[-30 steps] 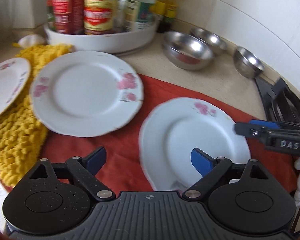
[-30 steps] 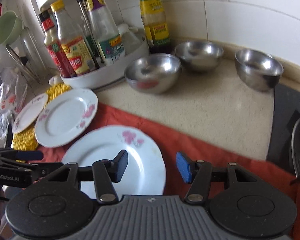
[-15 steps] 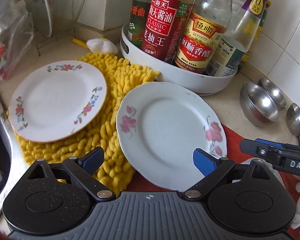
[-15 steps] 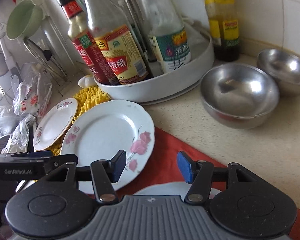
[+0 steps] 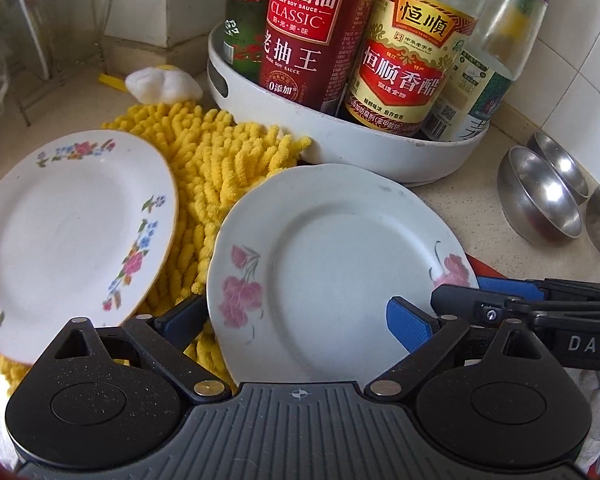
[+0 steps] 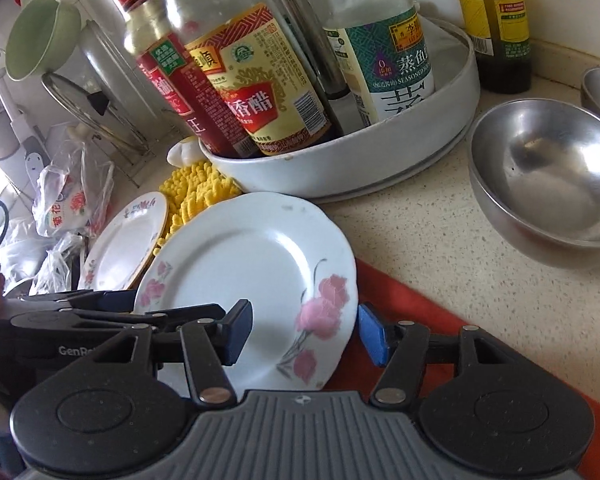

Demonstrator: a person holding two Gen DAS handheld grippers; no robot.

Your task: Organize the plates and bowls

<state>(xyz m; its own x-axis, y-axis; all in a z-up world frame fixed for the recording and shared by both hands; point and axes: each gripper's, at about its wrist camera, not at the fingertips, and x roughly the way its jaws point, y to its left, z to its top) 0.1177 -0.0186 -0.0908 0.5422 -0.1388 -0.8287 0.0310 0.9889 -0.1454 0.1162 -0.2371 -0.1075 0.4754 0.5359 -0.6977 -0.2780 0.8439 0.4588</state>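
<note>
A white plate with pink roses [image 5: 332, 264] lies partly on a yellow mat [image 5: 216, 172] and partly on a red cloth; it also shows in the right wrist view [image 6: 252, 272]. My left gripper [image 5: 296, 320] is open, its fingers either side of the plate's near rim. My right gripper [image 6: 304, 330] is open around the plate's right near rim. A second plate with coloured flowers [image 5: 68, 232] lies on the mat to the left. Steel bowls [image 6: 548, 184] stand at the right, also in the left wrist view [image 5: 540, 196].
A white round tray [image 5: 340, 140] of sauce bottles [image 5: 300, 32] stands just behind the plates. A red cloth [image 6: 400, 300] covers the near counter. Plastic bags [image 6: 68, 204] and a pot-lid rack stand at the far left. Tiled walls close the back.
Both grippers moved left and forward from the nearer rose plate on the red cloth to the rose plate by the yellow mat and now frame it. Both stay open.
</note>
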